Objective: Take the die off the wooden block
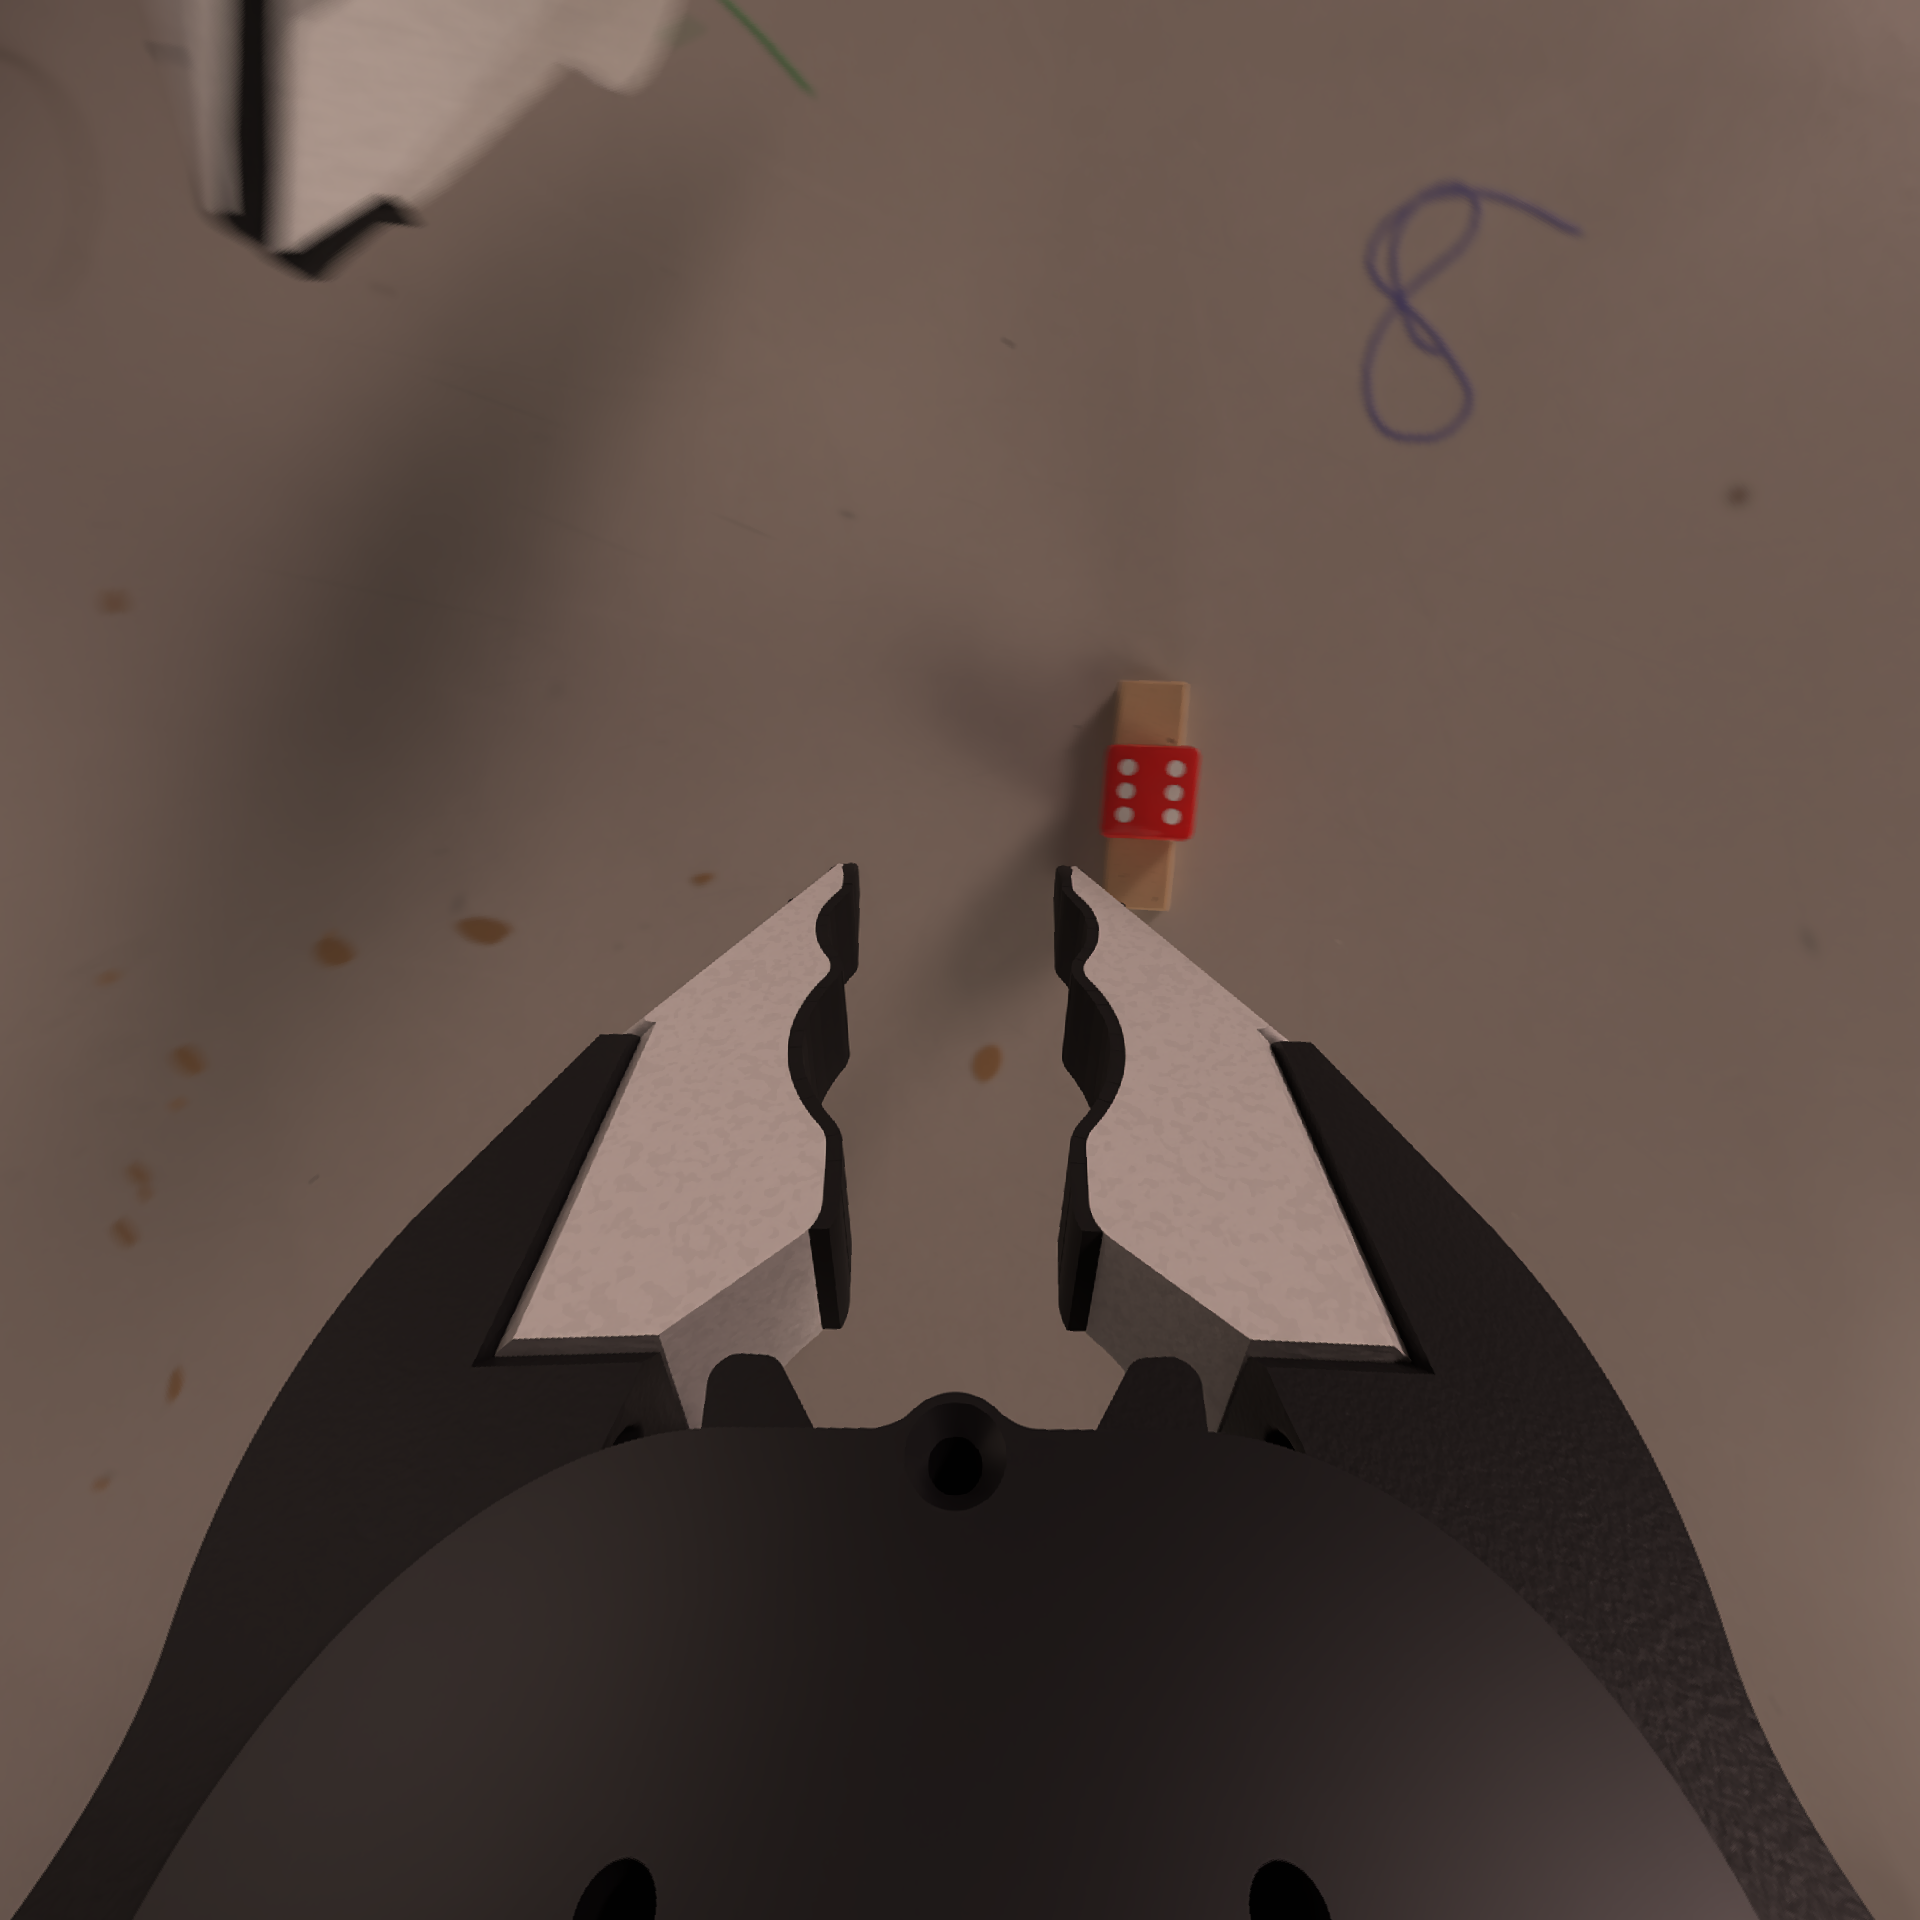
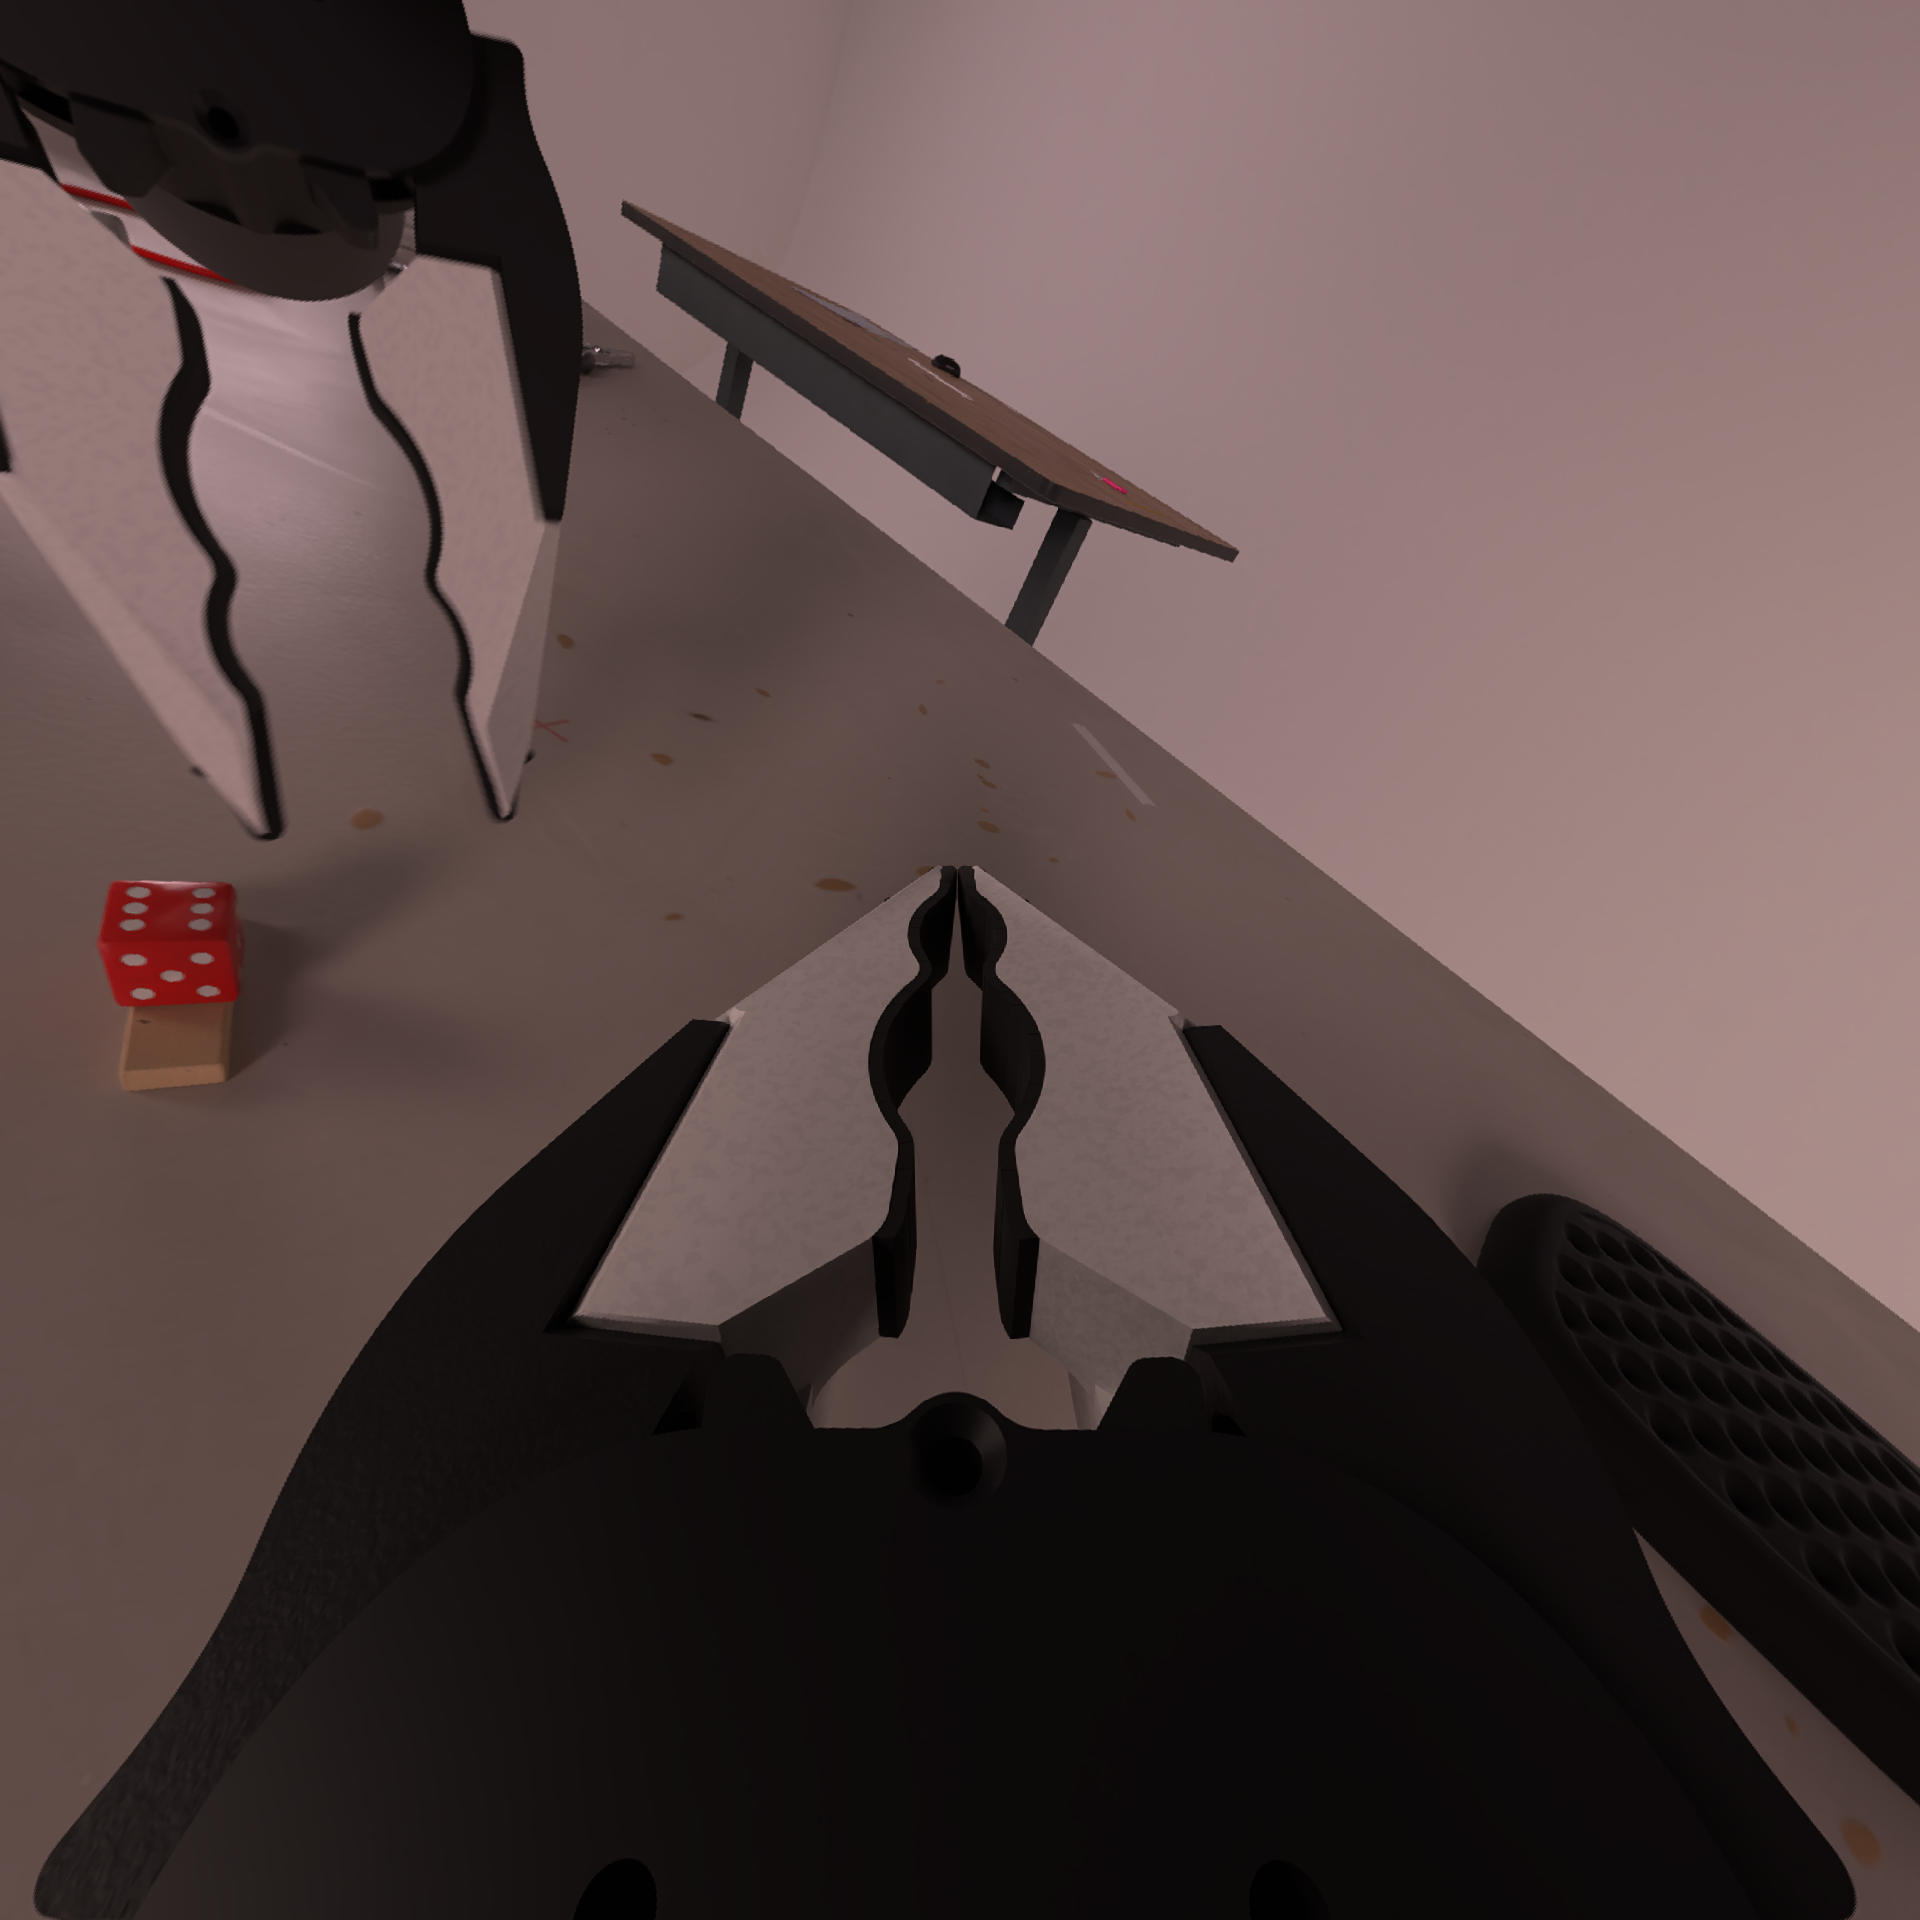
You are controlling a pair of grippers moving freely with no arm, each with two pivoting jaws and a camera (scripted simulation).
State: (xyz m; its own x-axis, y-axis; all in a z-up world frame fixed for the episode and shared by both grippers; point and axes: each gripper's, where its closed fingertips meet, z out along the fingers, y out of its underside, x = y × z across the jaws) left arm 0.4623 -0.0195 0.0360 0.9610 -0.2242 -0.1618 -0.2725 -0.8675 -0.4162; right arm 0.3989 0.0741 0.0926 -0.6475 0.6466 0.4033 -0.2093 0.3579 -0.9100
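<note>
A red die [image 1: 1149, 791] with white pips sits on top of a small pale wooden block [image 1: 1151, 713] on the brown table. My left gripper [image 1: 956, 883] is open and empty, above the table, with its tips just below and left of the block. In the right wrist view the die [image 2: 171, 943] on the block [image 2: 174, 1049] is at the left, with the left gripper [image 2: 379, 821] hanging open above and behind it. My right gripper [image 2: 957, 875] is shut and empty, to the right of the die, low over the table.
A white and black object [image 1: 312, 125] lies at the far left. A blue scribble [image 1: 1418, 322] marks the table. A dark perforated pad [image 2: 1714, 1455] lies by the table edge at the right. A second desk [image 2: 935, 384] stands beyond the edge.
</note>
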